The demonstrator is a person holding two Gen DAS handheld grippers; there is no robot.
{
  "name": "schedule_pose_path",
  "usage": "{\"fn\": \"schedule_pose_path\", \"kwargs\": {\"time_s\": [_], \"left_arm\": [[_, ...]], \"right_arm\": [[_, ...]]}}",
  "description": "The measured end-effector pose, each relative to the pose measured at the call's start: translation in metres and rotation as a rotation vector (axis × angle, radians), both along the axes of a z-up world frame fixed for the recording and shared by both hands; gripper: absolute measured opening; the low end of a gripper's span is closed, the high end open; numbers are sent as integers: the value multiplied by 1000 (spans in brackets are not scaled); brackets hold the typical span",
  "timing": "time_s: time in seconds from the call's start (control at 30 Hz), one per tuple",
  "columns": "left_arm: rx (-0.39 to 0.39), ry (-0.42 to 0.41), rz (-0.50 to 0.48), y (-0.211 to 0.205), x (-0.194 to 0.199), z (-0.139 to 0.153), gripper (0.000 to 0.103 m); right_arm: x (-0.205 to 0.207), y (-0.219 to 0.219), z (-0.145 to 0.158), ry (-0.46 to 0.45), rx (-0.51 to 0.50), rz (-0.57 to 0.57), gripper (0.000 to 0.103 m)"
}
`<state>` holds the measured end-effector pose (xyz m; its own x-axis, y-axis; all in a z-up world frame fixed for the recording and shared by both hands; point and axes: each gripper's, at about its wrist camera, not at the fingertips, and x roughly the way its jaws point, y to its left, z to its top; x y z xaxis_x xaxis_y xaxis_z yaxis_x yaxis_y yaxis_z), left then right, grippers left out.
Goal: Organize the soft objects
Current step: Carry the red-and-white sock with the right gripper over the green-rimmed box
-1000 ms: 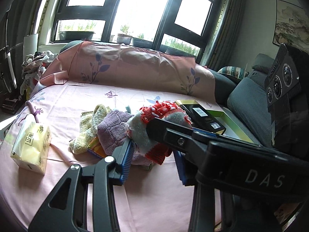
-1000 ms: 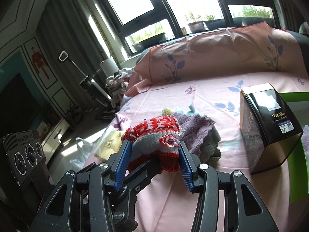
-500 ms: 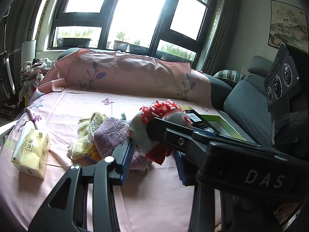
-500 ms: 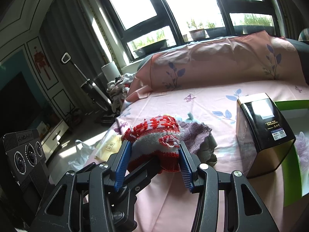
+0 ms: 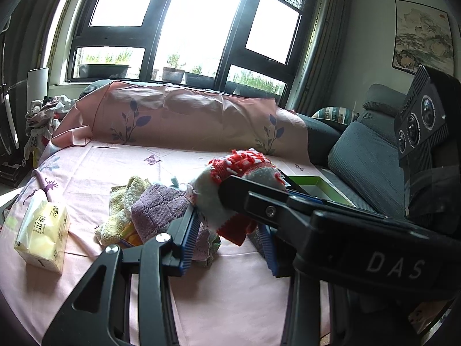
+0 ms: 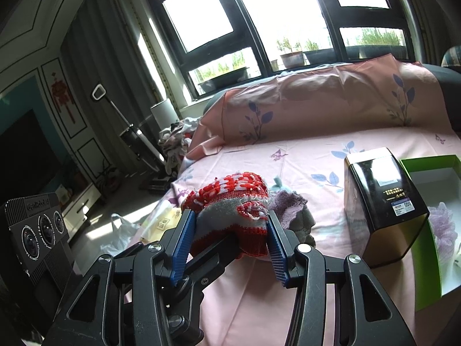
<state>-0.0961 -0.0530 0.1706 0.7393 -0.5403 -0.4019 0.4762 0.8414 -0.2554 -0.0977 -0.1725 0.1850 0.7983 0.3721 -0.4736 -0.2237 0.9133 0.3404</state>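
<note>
Raised since the earlier frames: knitted sock (image 6: 230, 216), red, white and grey, carried higher above the pink bedsheet (image 6: 331, 302); the black tin (image 6: 383, 201) and green box (image 6: 426, 259) sat lower and nearer in the right wrist view than before.

Item 1. Right gripper (image 6: 227, 245): blue-padded fingers (image 6: 181, 242) clamped on the sock from both sides. Sock held clear of the sheet, bunched; its long axis ran roughly along the gripper's line, the red-and-white patterned end pointing away toward the window, the red ribbed end hanging down between the fingers.

Item 2. Left gripper (image 5: 227, 236): fingers apart. Whether they touched the sock could not be told, since the right gripper's arm crossed in front of them.

Item 3. Pile of soft cloths on the sheet just behind the sock: purple knit cloth (image 5: 161, 207) on top, yellow towel (image 5: 124, 204) beside it on the left.

Item 4. Tissue pack (image 5: 43, 233), yellow, lying well to the left of the pile.

Item 5. Green box, open, beside the tin; a lilac fluffy piece (image 6: 445, 227) inside it.
</note>
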Motion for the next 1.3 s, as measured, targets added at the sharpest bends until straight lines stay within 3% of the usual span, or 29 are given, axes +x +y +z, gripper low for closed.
{"fn": "schedule_pose_path", "kwargs": {"time_s": [0.3,0.63,1.17,1.3], "left_arm": [[48,-23,-8,-23,-1,12,38],[98,-71,-78,-69,-11,28,38],[184,-131,-239,-160,-15,34,39],[195,-135,-284,-184,-16,33,39]], "right_arm": [[-4,-21,4,-23,40,-2,51],[-21,-69,11,-71,108,-59,51],[-54,-148,9,-148,166,-257,51],[-60,-175,2,-157,234,-292,51]]}}
